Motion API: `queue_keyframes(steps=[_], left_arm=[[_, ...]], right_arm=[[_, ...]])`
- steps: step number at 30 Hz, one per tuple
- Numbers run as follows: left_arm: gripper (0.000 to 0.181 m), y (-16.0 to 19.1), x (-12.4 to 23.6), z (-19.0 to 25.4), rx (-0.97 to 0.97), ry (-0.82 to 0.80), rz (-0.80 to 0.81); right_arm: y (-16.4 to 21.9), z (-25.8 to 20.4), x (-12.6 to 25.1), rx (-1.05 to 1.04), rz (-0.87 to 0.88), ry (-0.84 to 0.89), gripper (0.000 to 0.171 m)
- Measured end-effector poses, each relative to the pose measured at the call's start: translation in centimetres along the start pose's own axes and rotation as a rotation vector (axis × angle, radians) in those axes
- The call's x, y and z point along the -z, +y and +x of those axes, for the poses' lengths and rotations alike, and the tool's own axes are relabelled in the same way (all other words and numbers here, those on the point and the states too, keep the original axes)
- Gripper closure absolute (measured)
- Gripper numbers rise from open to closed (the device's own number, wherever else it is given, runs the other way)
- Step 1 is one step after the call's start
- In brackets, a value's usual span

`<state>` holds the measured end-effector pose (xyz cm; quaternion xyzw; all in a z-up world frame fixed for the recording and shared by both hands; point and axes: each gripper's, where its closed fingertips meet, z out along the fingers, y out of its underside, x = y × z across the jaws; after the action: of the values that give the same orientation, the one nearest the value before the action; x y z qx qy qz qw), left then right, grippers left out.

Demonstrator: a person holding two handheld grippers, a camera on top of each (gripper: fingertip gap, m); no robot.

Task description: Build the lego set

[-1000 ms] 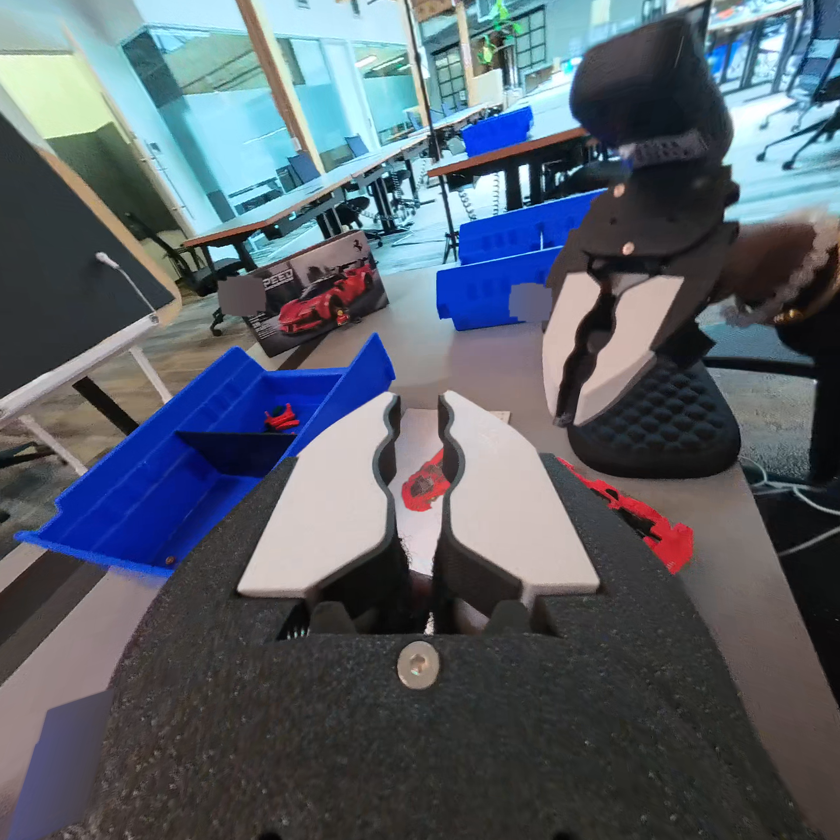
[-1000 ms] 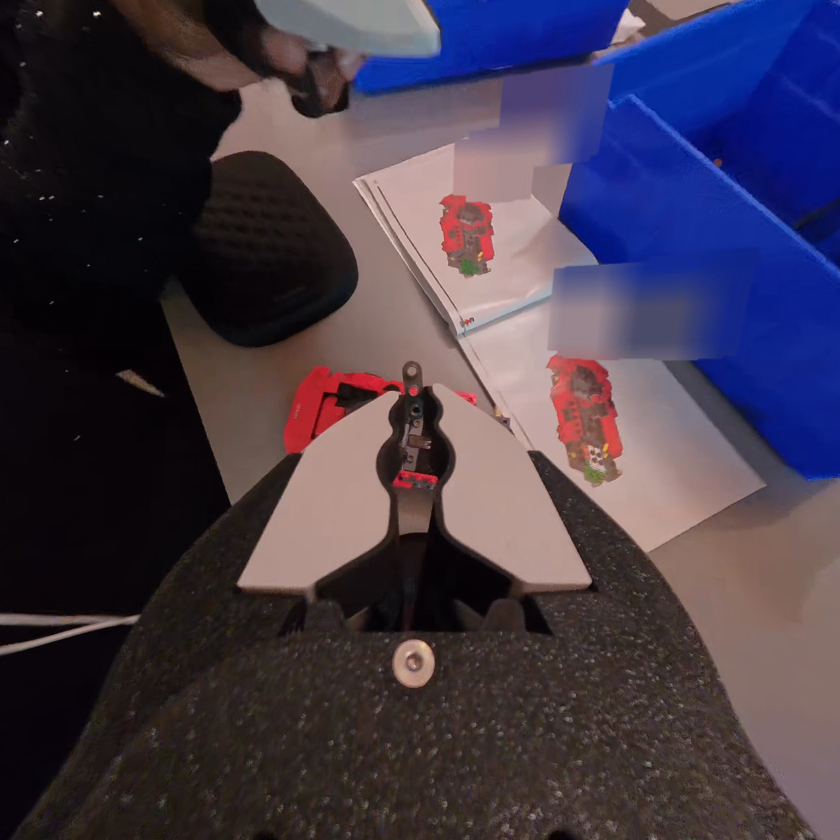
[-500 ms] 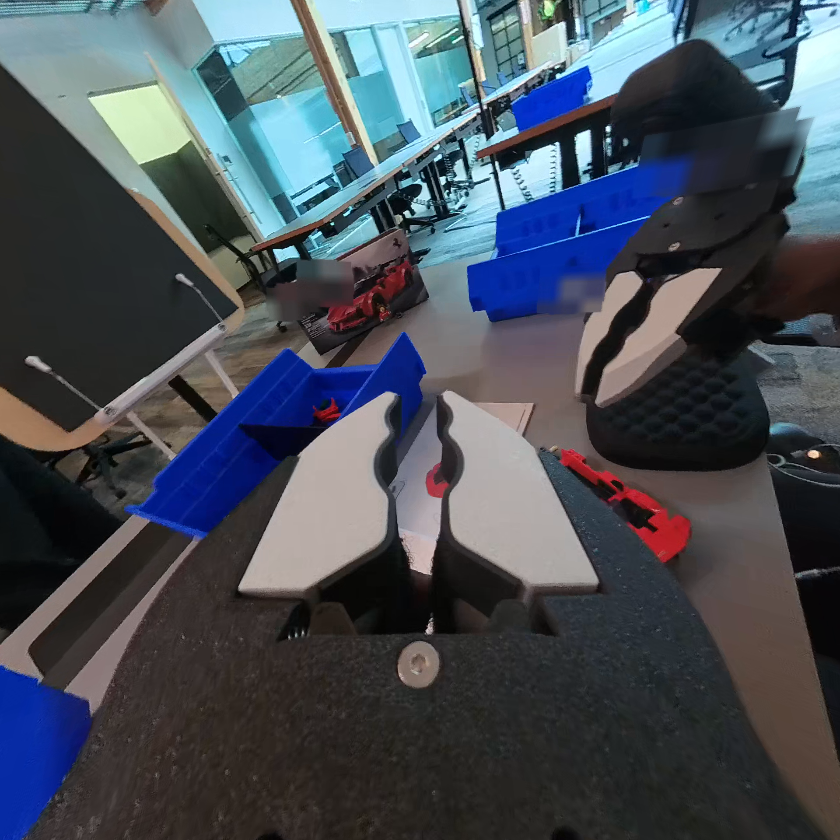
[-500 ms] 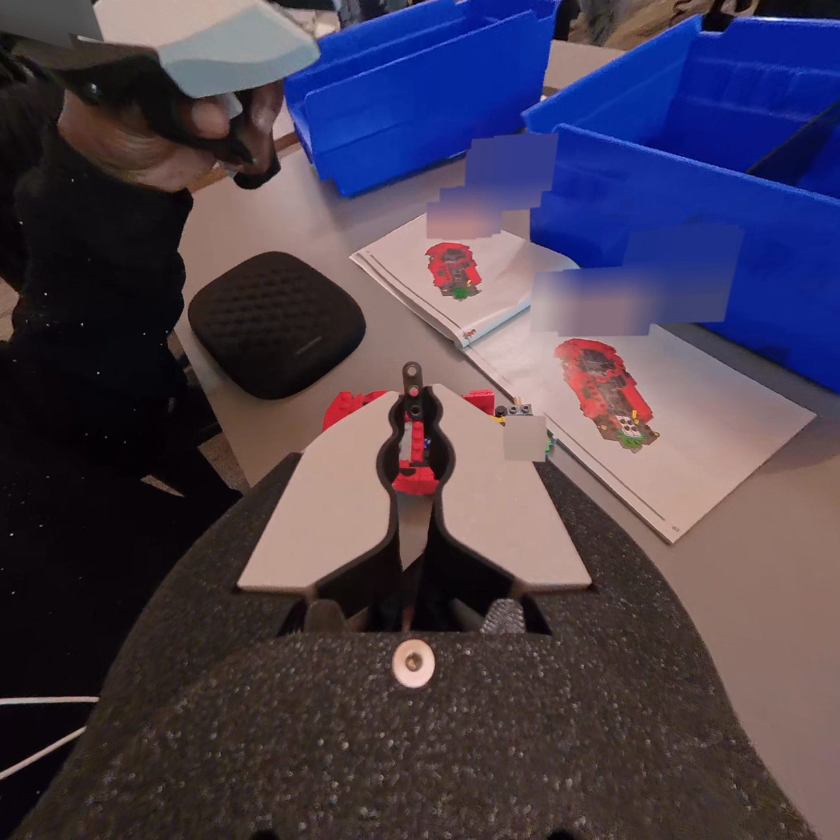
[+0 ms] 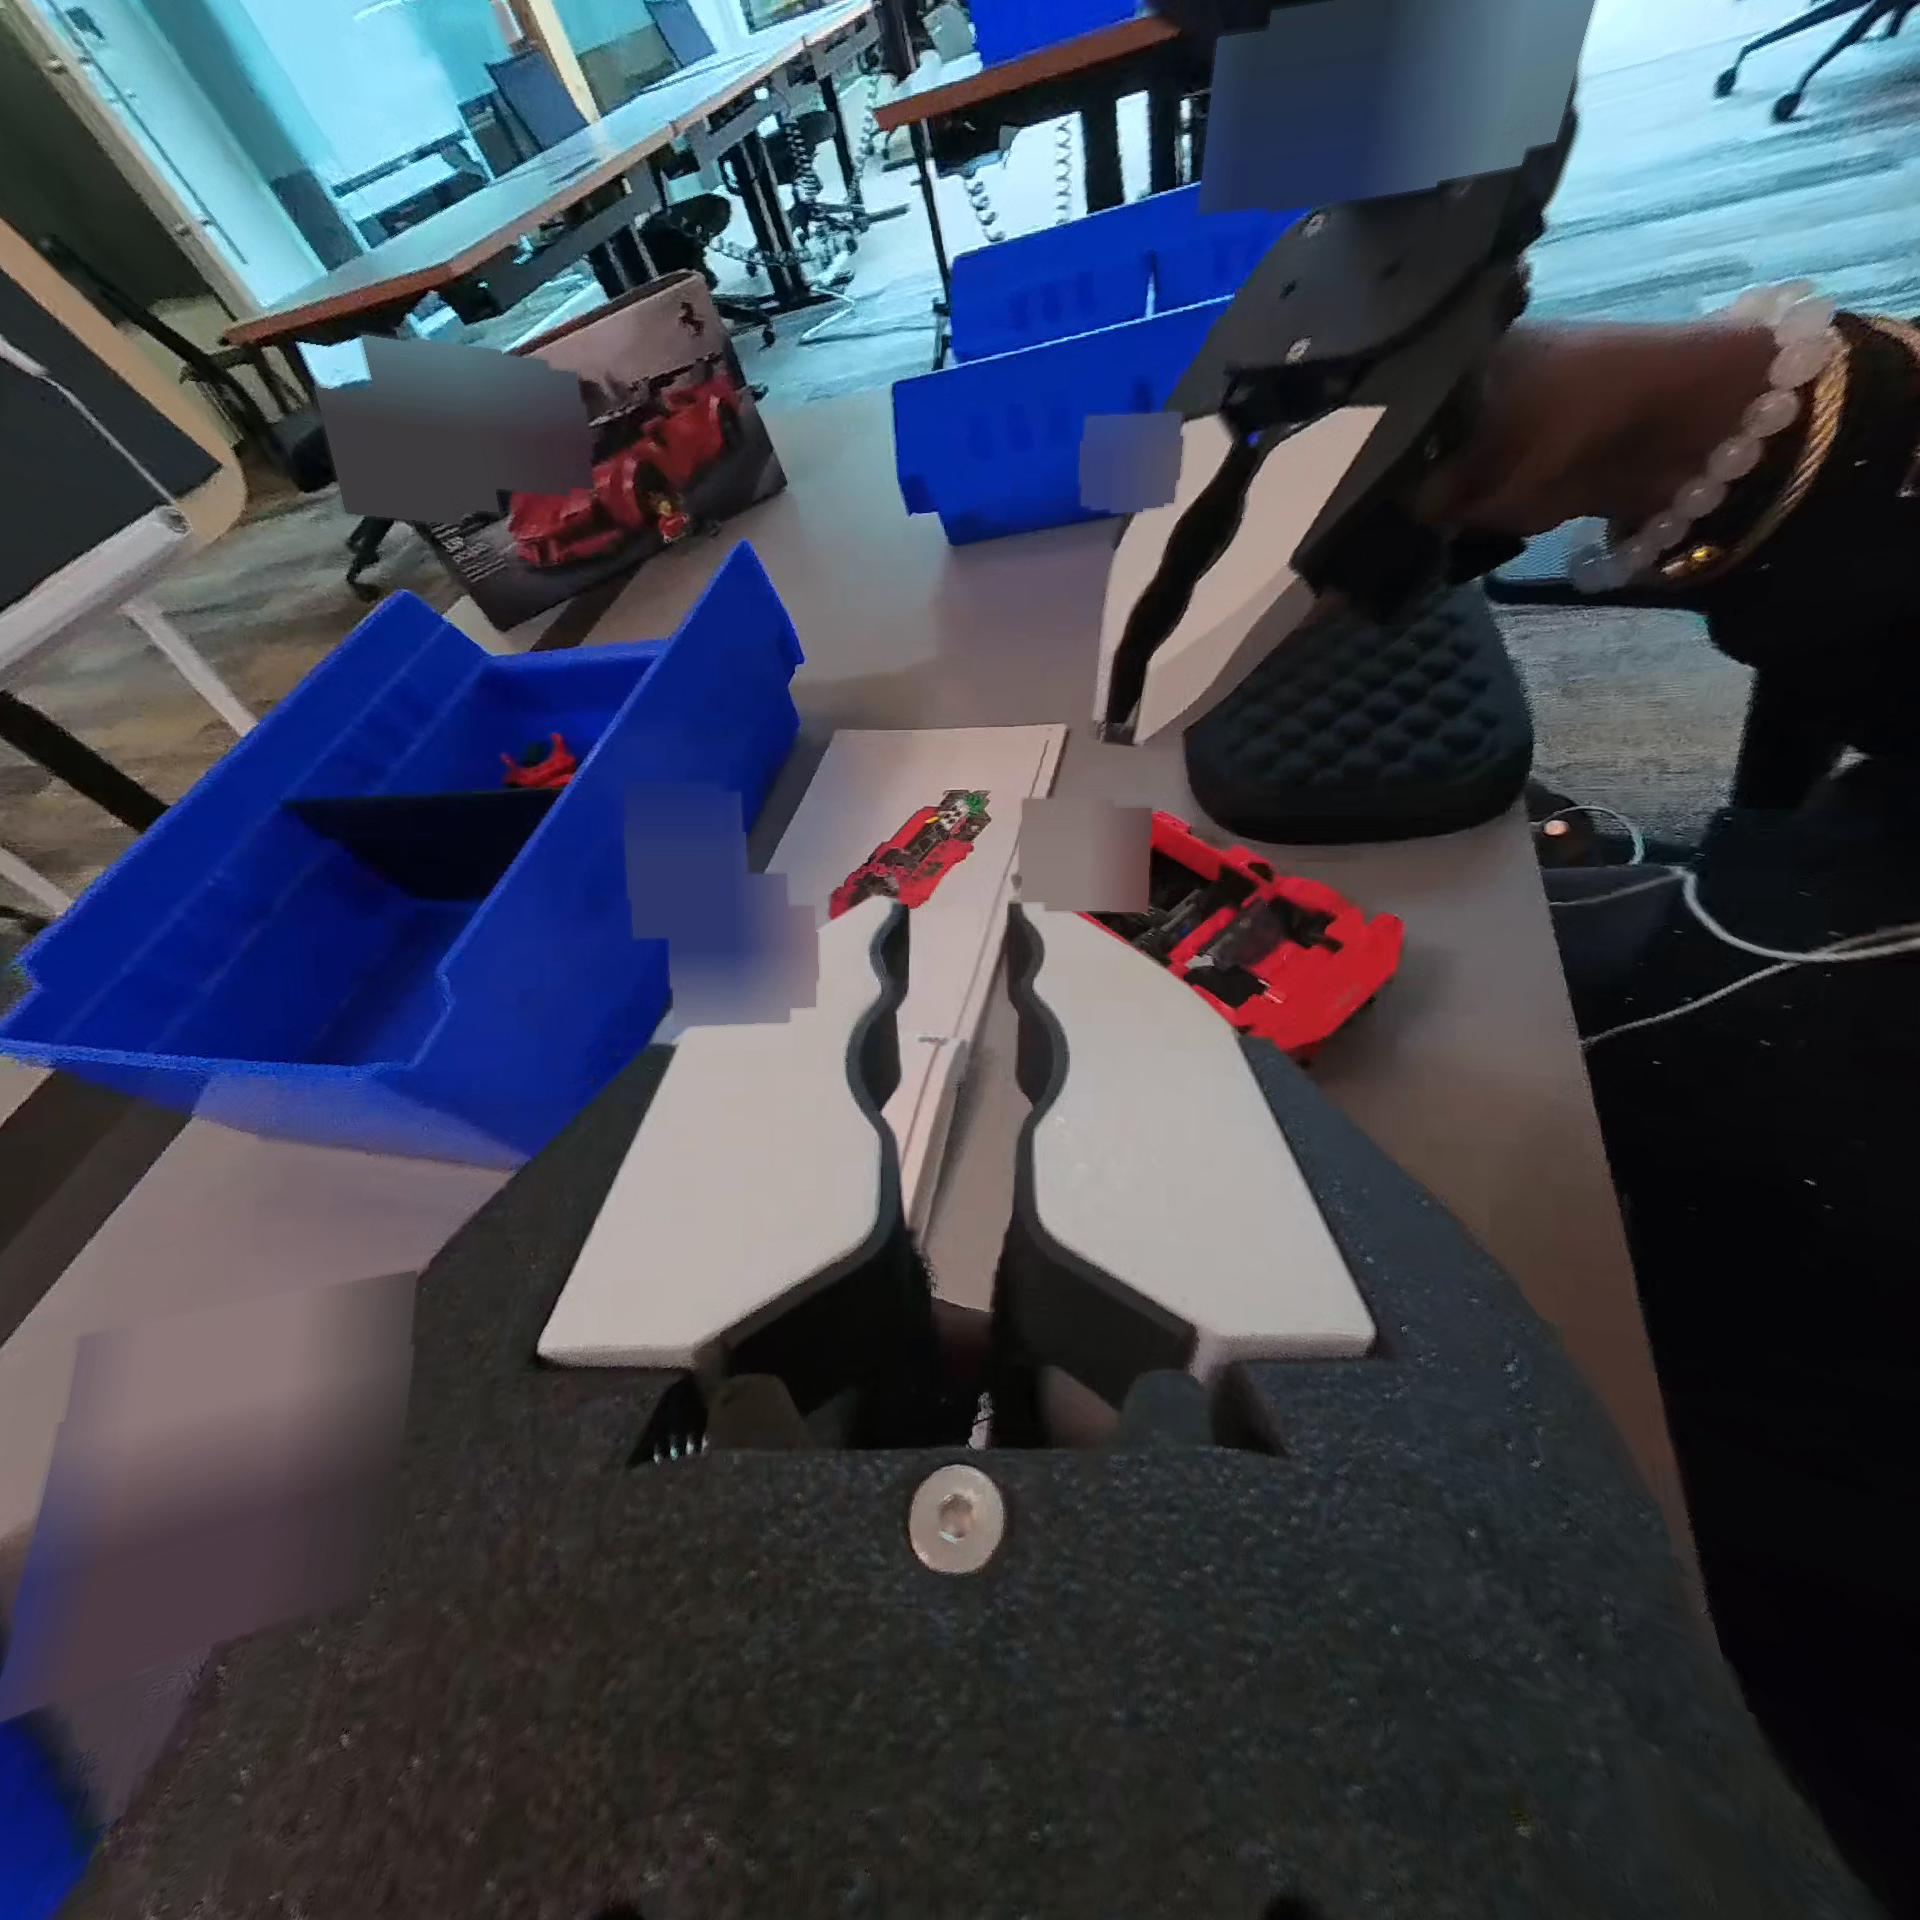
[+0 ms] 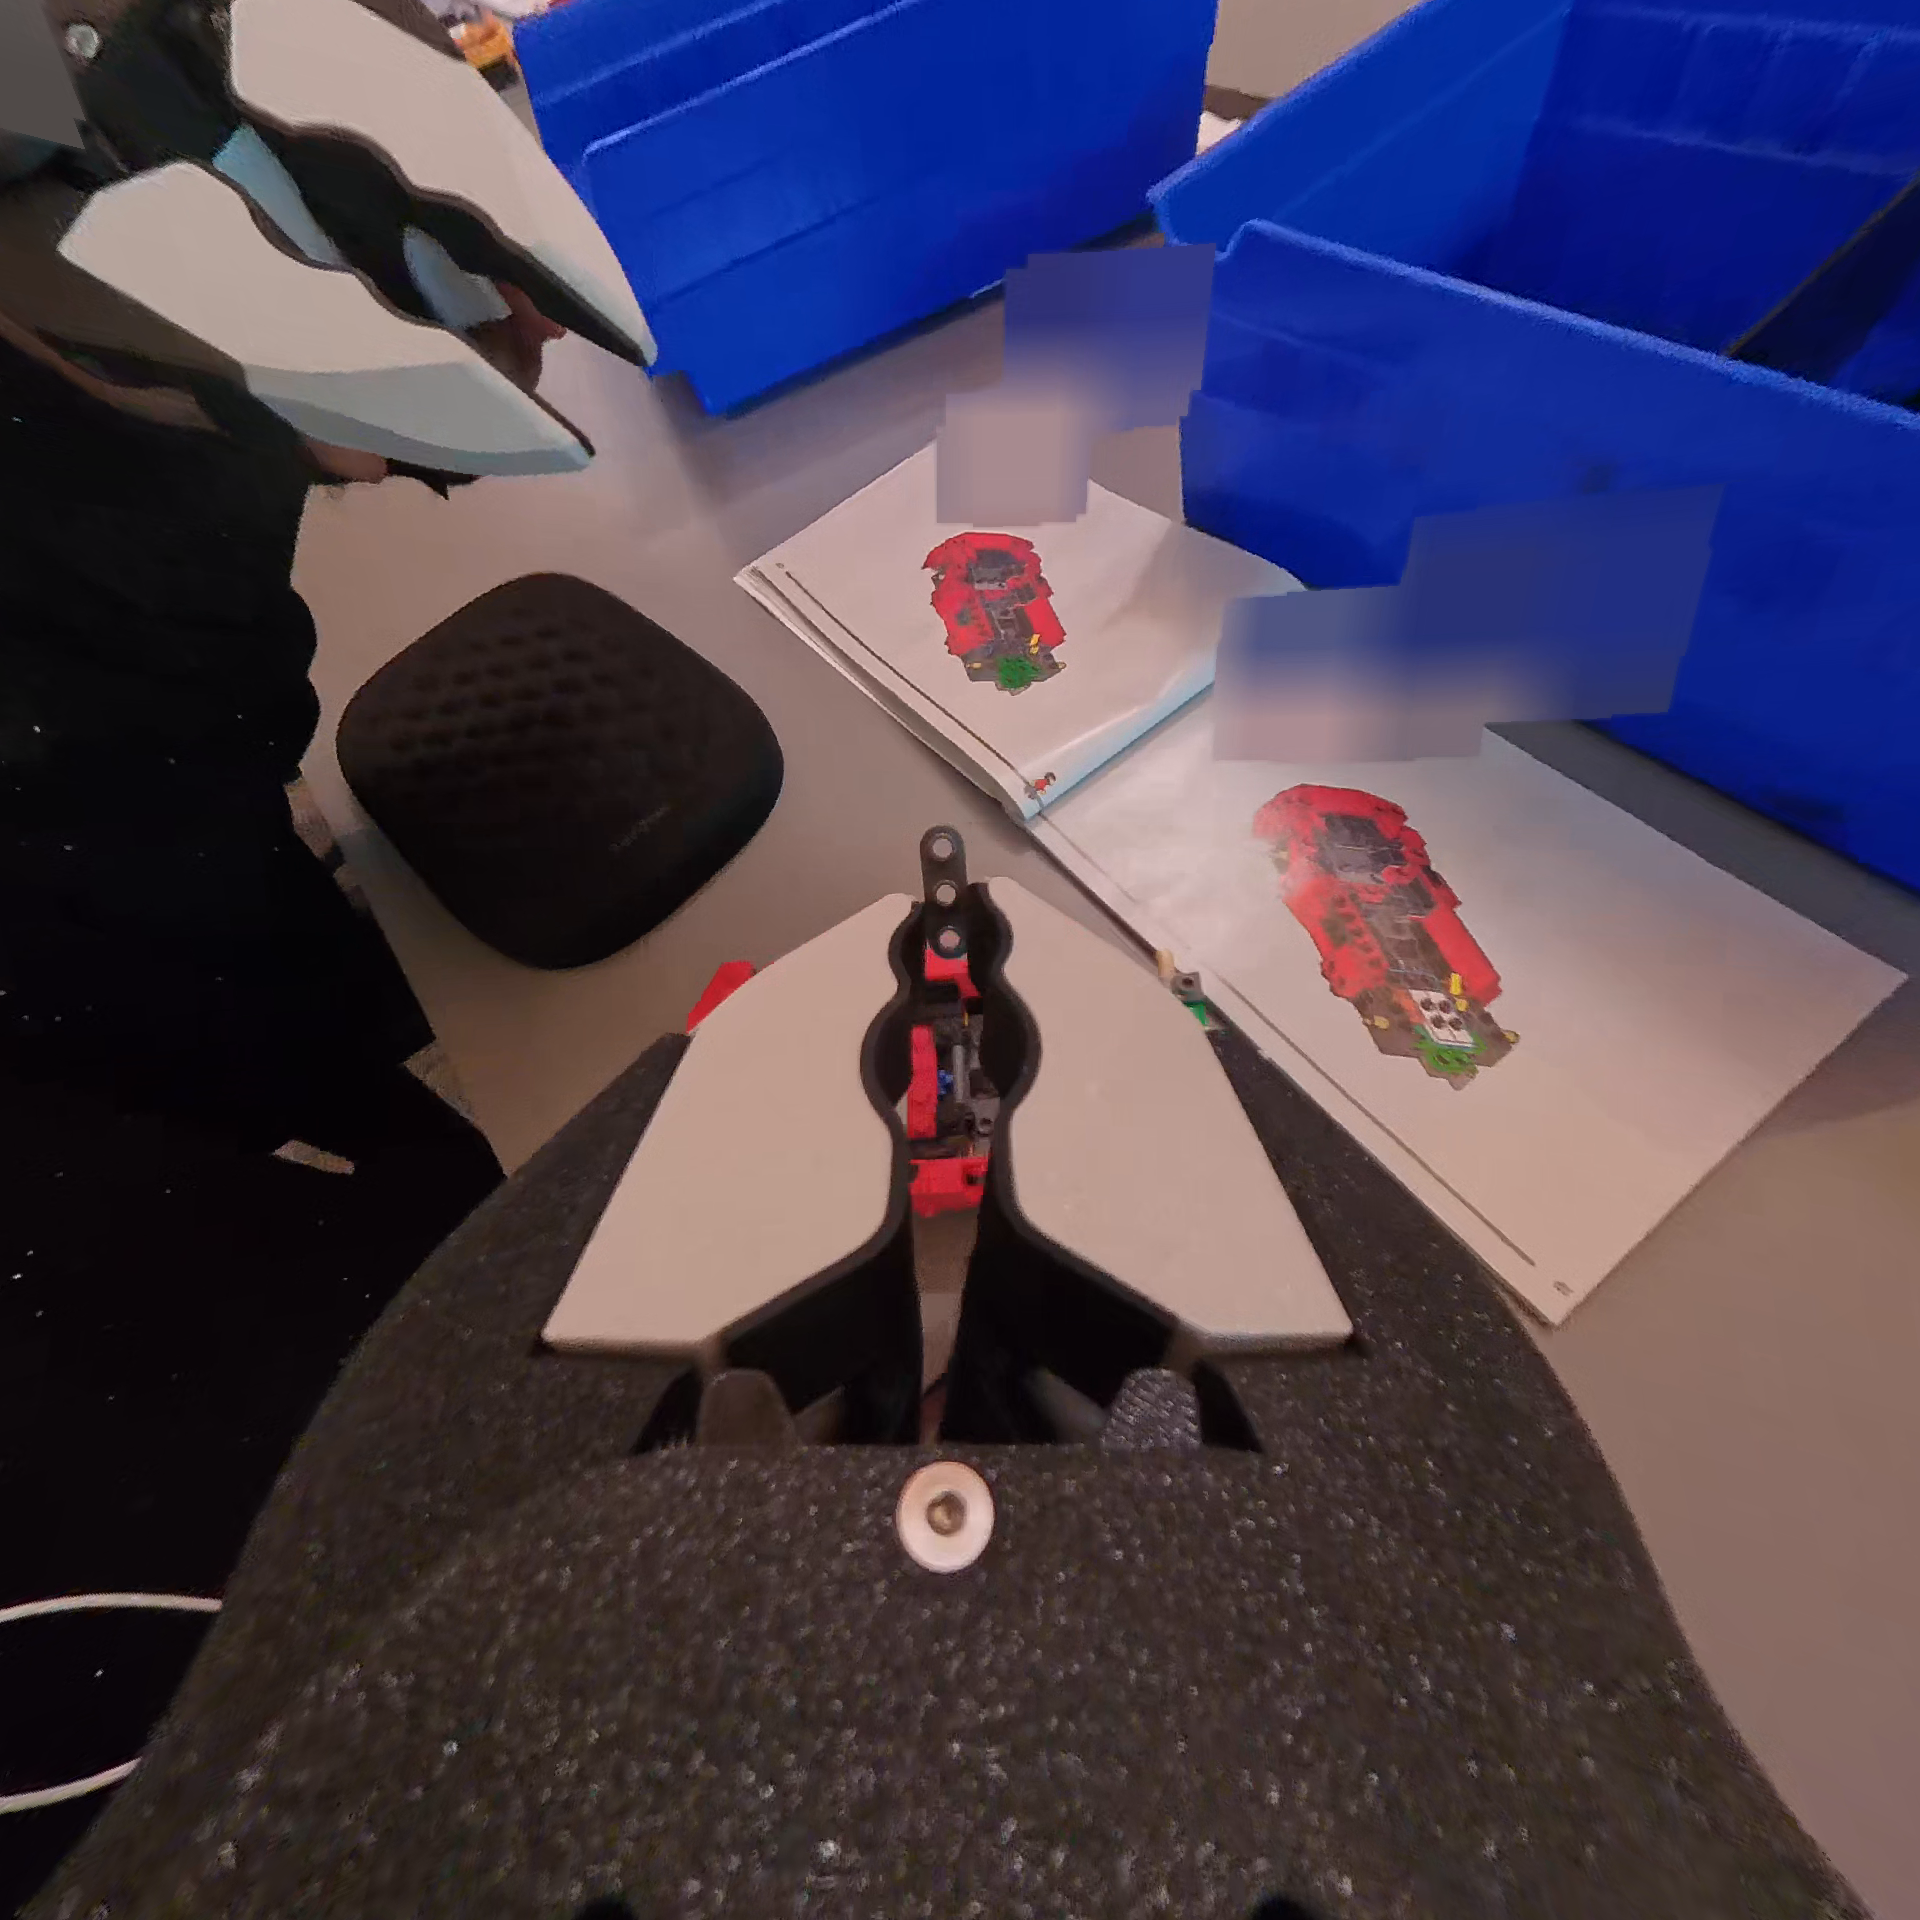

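Note:
A half-built red lego car point(image 5: 1247, 945) lies on the grey table beside an open instruction booklet point(image 5: 935, 831). My left gripper point(image 5: 956, 914) is open and empty, hovering over the booklet just left of the car. My right gripper point(image 6: 945, 899) is shut on a dark grey lego beam point(image 6: 940, 852) with holes, which sticks out past the tips. It hangs above the car point(image 6: 940, 1091), seen through the gap between the fingers. The right gripper point(image 5: 1132, 717) also shows in the left wrist view, and the left gripper point(image 6: 613, 405) at the top left of the right wrist view.
A blue bin point(image 5: 416, 883) with a small red piece point(image 5: 538, 764) stands left of the booklet; more blue bins point(image 5: 1039, 416) stand behind. A black padded case point(image 5: 1361, 727) lies behind the car. The lego box point(image 5: 623, 436) stands at the back. Small loose pieces point(image 6: 1184, 987) lie by the booklet. There is about 12 centimeters between the tips of the two grippers.
My right gripper has lifted and pulled back from the car, still holding the dark beam. My left gripper has tilted down toward the booklet and car and stays open.

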<state>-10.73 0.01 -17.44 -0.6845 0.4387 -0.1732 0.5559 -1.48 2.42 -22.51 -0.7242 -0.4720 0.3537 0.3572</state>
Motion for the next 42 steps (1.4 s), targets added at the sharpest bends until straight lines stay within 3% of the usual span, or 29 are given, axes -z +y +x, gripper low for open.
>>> queue_keyframes(steps=[4, 7, 14, 18, 28, 42], left_arm=[[0.163, 0.7, 0.5, 0.6, -0.003, 0.032, -0.042], [0.163, 0.5, 0.4, 1.3, -0.025, 0.062, -0.053], [0.162, 1.0, -1.0, 2.3, -0.045, 0.077, -0.136], [0.162, 0.1, -1.9, 3.2, -0.05, 0.122, -0.093], [0.161, 2.1, -4.5, 4.1, -0.039, 0.191, -0.187], [0.152, 1.4, -5.5, 4.2, -0.053, 0.148, -0.199]], right_arm=[[1.0, -0.5, -1.0, 0.056, -0.073, 0.028, 0.164], [0.7, -1.2, -1.0, 0.04, -0.031, 0.009, 0.164], [1.7, -0.9, 0.1, 0.051, -0.035, 0.045, 0.164], [1.8, -0.1, 0.5, 0.031, -0.034, 0.058, 0.164], [2.2, 0.1, -0.3, 0.037, -0.088, 0.042, 0.164], [2.0, -0.5, 0.2, 0.051, -0.042, 0.034, 0.164]])
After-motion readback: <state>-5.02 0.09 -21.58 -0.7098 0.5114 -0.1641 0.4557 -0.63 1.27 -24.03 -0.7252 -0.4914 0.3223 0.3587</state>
